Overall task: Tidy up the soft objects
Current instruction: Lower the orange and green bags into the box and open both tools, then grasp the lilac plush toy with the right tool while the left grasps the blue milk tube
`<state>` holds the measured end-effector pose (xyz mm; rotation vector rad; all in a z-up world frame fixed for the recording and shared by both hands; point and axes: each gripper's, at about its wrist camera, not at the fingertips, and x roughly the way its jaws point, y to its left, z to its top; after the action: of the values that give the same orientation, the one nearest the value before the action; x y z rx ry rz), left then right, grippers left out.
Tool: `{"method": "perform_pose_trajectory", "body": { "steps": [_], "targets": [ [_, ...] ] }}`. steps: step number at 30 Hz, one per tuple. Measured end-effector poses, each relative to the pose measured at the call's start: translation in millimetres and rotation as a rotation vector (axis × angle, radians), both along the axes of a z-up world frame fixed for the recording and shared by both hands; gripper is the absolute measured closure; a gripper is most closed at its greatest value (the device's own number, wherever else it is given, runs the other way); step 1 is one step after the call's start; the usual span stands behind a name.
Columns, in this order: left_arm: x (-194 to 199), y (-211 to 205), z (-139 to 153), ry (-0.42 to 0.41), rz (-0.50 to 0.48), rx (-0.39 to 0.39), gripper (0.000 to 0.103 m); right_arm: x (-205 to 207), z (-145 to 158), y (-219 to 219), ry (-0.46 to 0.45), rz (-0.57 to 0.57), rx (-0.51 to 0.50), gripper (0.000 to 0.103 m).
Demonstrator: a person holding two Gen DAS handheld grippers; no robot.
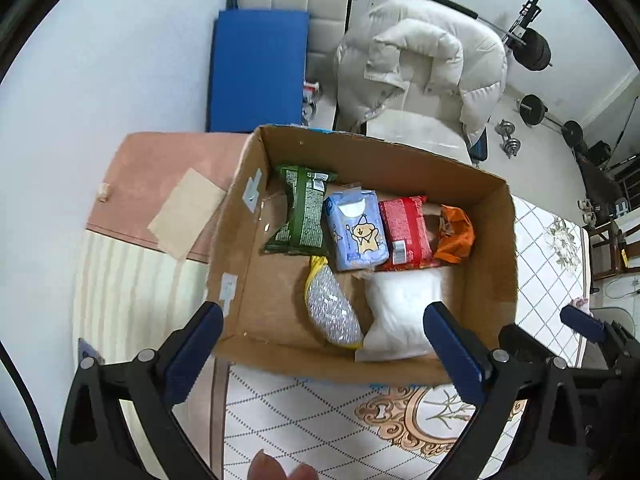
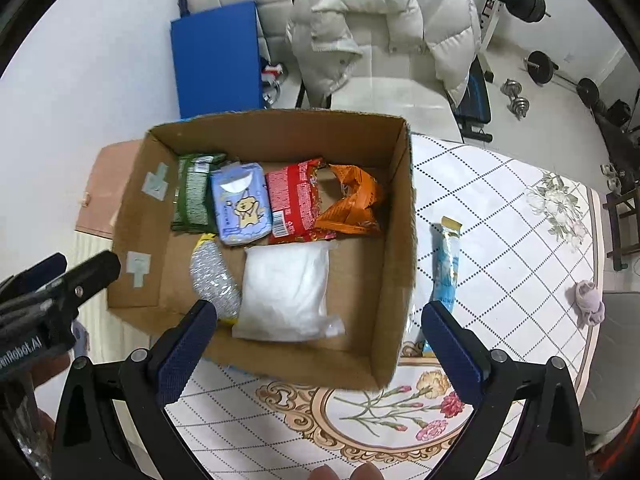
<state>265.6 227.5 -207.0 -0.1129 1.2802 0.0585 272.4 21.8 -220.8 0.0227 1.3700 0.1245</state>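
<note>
An open cardboard box [image 1: 240, 240] [image 2: 396, 240] stands on the table. Inside lie a green packet [image 1: 302, 210] [image 2: 194, 196], a blue tissue pack with a bear [image 1: 356, 232] [image 2: 242, 204], a red packet [image 1: 404, 232] [image 2: 292, 200], an orange packet [image 1: 454, 236] [image 2: 352, 200], a silver-yellow bag [image 1: 332, 308] [image 2: 212, 276] and a white soft bag [image 1: 400, 316] [image 2: 286, 292]. My left gripper [image 1: 324, 316] is open and empty above the box's near edge. My right gripper [image 2: 320, 316] is open and empty above the box. A blue-yellow stick packet [image 2: 446, 268] lies on the table right of the box.
A purple cloth ball [image 2: 588, 304] lies near the table's right edge. The tablecloth [image 2: 500, 220] is white with a diamond and flower pattern. A chair with a white puffer jacket [image 1: 420, 64] stands behind the table. Weights and a blue mat [image 1: 256, 72] are on the floor.
</note>
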Motion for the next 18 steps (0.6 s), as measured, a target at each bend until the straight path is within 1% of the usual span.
{"method": "perform_pose_trajectory", "body": {
  "steps": [4,6,8,10,12,14,15,16,18],
  "targets": [
    [-21.2,-8.8,19.3,-0.028,0.009,0.009,0.0,-14.8,13.3,-6.2,-0.034,0.01,0.017,0.0],
    [-25.5,-17.7,29.5,-0.038,0.007,0.003,0.0,-21.1,18.1,-12.7,-0.032,0.012,0.048,0.0],
    [-27.1,-30.7,38.1,-0.047,-0.003,0.007,0.0,-24.9,20.1,-21.5,-0.029,0.01,0.073,0.0],
    [-26.4,-53.0,48.6,-0.07,-0.028,0.025,0.0,-29.9,23.3,-39.4,-0.031,-0.007,0.102,0.0],
    [-21.9,-83.1,55.9,-0.085,-0.068,0.047,0.0,-36.6,26.9,-69.7,-0.032,-0.046,0.127,0.0],
    [-12.9,-119.4,56.2,-0.075,-0.121,0.053,0.0,-43.1,28.5,-103.8,-0.035,-0.089,0.133,0.0],
    [-6.2,-147.1,53.5,-0.066,-0.167,0.043,0.0,-47.7,28.8,-131.0,-0.034,-0.124,0.126,0.0],
    [-1.5,-163.6,51.2,-0.061,-0.196,0.039,0.0,-50.4,29.3,-149.3,-0.032,-0.147,0.119,0.0],
    [13.4,-214.5,35.3,-0.024,-0.281,0.061,0.0,-57.8,28.6,-201.0,-0.023,-0.21,0.093,0.0]
  ]
}}
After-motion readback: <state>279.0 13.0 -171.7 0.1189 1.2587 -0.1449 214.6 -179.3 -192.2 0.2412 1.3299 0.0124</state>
